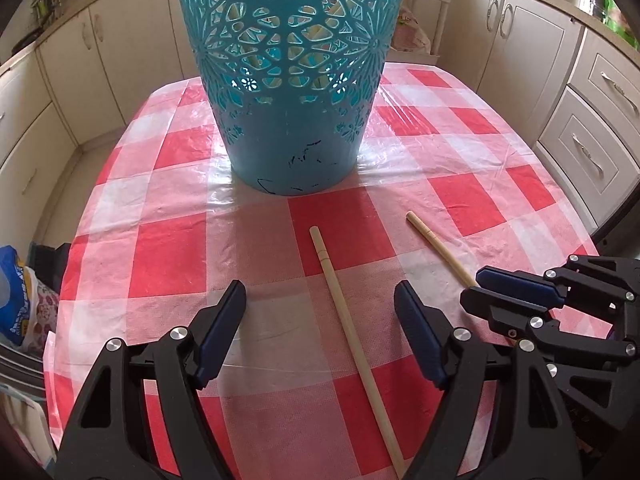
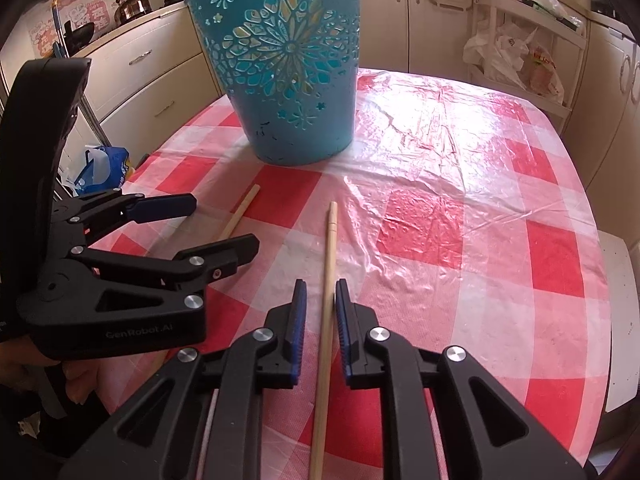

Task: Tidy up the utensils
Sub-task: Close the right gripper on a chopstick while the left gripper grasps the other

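Though left gripper [image 1: 320, 286] gapes, right gripper [image 2: 321, 286] — barely parted — flanks a chopstick [image 2: 330, 236]

Home kitchen, cream cabinets [image 1: 532, 36], kettle [image 2: 132, 2], checked tablecloth [image 2: 460, 216]

Both wrist views look steeply down, close over the checked table [image 1: 460, 200], sharing the blue basket [image 2: 288, 80]

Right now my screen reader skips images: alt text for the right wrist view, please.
The right gripper straddles a wooden chopstick on a red-checked tablecloth, jaws narrowly apart. The left gripper hangs open over a second chopstick; a teal basket stands behind.
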### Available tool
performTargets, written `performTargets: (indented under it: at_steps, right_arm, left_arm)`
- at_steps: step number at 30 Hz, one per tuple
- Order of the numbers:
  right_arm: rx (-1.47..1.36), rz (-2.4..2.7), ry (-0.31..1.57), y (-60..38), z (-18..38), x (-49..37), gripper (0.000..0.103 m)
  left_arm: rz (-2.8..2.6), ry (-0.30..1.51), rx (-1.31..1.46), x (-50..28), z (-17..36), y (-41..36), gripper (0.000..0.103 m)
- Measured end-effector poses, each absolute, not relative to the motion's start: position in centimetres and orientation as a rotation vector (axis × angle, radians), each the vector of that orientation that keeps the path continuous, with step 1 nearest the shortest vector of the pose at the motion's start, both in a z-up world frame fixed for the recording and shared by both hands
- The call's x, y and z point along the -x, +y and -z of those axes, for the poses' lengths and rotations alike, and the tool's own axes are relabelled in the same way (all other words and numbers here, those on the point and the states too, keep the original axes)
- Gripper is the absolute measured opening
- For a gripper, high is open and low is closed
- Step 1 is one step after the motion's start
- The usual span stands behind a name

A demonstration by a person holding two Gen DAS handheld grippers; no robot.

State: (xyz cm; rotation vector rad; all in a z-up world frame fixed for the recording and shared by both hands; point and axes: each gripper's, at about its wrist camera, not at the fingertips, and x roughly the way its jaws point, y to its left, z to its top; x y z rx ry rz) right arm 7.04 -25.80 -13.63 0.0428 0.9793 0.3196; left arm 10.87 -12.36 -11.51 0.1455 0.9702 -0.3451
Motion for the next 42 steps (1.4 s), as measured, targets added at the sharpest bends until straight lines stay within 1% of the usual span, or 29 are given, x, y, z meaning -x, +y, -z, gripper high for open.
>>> performTargets:
  at_steps: [6, 9, 11, 13, 14, 16, 17, 18, 19, 21, 23, 27, 32, 33, 35, 36, 37, 42]
  right_arm:
    - [-0.034, -0.314, 0.978, -25.7, 13.6, -7.0, 0.015]
    - [-0.036, -0.311, 0.975, -25.8, 13.7, -6.9, 0.015]
    - [-0.039, -0.309, 0.976, -25.8, 13.7, -6.9, 0.015]
    - [-0.043, -0.306, 0.978, -25.9, 13.7, -6.9, 0.012]
    - [-0.045, -0.303, 0.979, -26.0, 13.7, -6.8, 0.011]
    - [-0.051, -0.303, 0.984, -26.2, 13.7, -6.8, 0.010]
    - [-0.055, -0.305, 0.988, -26.3, 13.7, -6.7, 0.010]
    - [-0.063, -0.308, 0.993, -26.5, 13.7, -6.7, 0.010]
    - [-0.068, -0.309, 0.998, -26.7, 13.7, -6.7, 0.010]
    - [-0.069, -0.312, 1.002, -26.8, 13.6, -6.6, 0.010]
    - [-0.068, -0.311, 0.998, -26.9, 13.5, -6.6, 0.010]
    - [-0.051, -0.313, 0.990, -26.6, 13.3, -7.1, 0.018]
    - [0.011, -0.313, 1.004, -25.6, 13.5, -7.7, 0.018]
    - [0.024, -0.312, 1.003, -25.5, 13.7, -7.6, 0.018]
    - [0.048, -0.303, 1.002, -25.2, 13.7, -7.5, 0.011]
    - [0.057, -0.299, 1.004, -25.2, 13.6, -7.5, 0.006]
    - [0.042, -0.308, 1.009, -25.4, 13.6, -7.5, 0.006]
    - [0.012, -0.309, 0.994, -25.8, 13.2, -7.0, 0.006]
  left_arm:
    - [0.348, 0.962, -0.156, -10.8, 11.6, -12.4, 0.072]
    - [0.347, 0.958, -0.163, -10.7, 11.6, -12.4, 0.069]
    - [0.350, 0.948, -0.175, -10.7, 11.6, -12.4, 0.062]
    - [0.365, 0.936, -0.197, -10.6, 11.5, -12.5, 0.046]
    - [0.385, 0.932, -0.203, -10.6, 11.5, -12.6, 0.040]
    - [0.428, 0.934, -0.217, -10.8, 11.3, -12.7, 0.022]
    - [0.457, 0.937, -0.224, -11.0, 11.3, -12.8, 0.018]
    - [0.492, 0.940, -0.232, -11.1, 11.3, -12.8, 0.010]
    - [0.538, 0.941, -0.242, -11.3, 11.2, -12.8, 0.008]
    - [0.609, 0.937, -0.274, -11.5, 11.2, -12.7, 0.005]
    - [0.650, 0.935, -0.309, -11.6, 11.1, -12.5, 0.005]
    - [0.645, 0.952, -0.337, -11.7, 10.9, -12.0, 0.005]
    - [0.596, 0.973, -0.313, -11.6, 10.9, -11.7, 0.008]
    - [0.581, 0.974, -0.325, -11.5, 10.9, -11.8, 0.009]
    - [0.559, 0.971, -0.360, -11.3, 10.9, -12.3, 0.008]
    - [0.551, 0.967, -0.375, -11.2, 10.9, -12.6, 0.007]
    - [0.549, 0.968, -0.381, -11.1, 10.9, -12.8, 0.005]
    - [0.529, 0.970, -0.373, -10.7, 10.9, -13.0, 0.005]
